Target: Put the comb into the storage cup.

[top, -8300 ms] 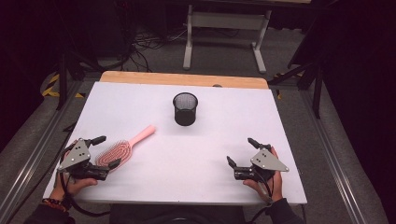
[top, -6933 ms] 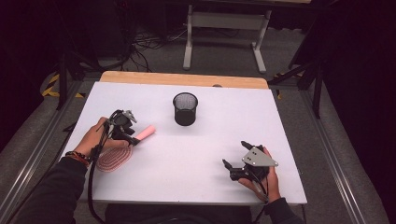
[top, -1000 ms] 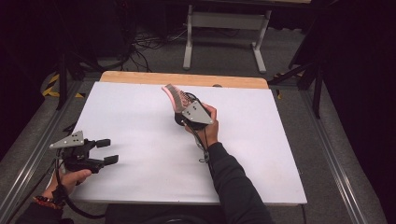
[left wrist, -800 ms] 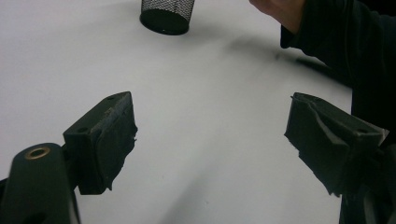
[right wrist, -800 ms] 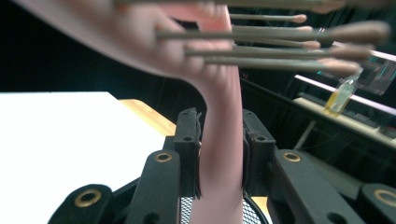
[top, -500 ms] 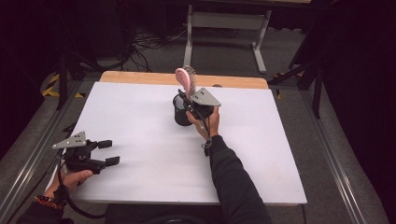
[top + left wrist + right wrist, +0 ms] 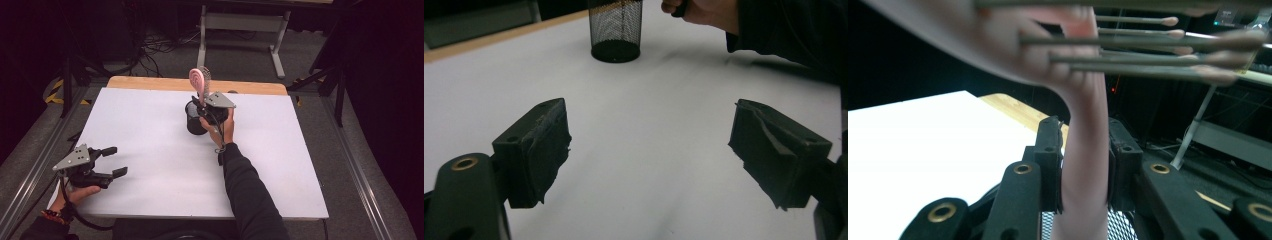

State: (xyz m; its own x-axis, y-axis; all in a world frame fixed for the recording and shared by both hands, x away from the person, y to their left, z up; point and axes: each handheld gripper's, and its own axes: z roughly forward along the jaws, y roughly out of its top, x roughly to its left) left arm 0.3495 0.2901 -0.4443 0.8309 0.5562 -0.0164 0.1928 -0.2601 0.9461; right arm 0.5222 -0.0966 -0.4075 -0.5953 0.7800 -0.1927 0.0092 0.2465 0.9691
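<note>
A pink hairbrush (image 7: 200,81) stands upright, head up, over the black mesh cup (image 7: 194,118) near the table's back middle. My right gripper (image 7: 205,104) is shut on its handle just above the cup's rim. In the right gripper view the pink handle (image 7: 1083,170) runs up between the two black jaws, with the bristled head (image 7: 1058,45) close overhead and the cup's mesh (image 7: 1118,225) below. My left gripper (image 7: 114,161) rests open near the table's front left corner. In the left gripper view its jaws stand wide apart with nothing between them, and the mesh cup (image 7: 616,30) is far ahead.
The white table top (image 7: 150,150) has a wooden strip (image 7: 150,83) along its back edge. Beyond it stand a metal stand (image 7: 240,25) and cables on a dark floor. A person's sleeve (image 7: 245,190) reaches across the middle of the table.
The right gripper has turned the brush from tilted to upright and brought it over the mesh cup. The left gripper has stayed at the front left, open.
</note>
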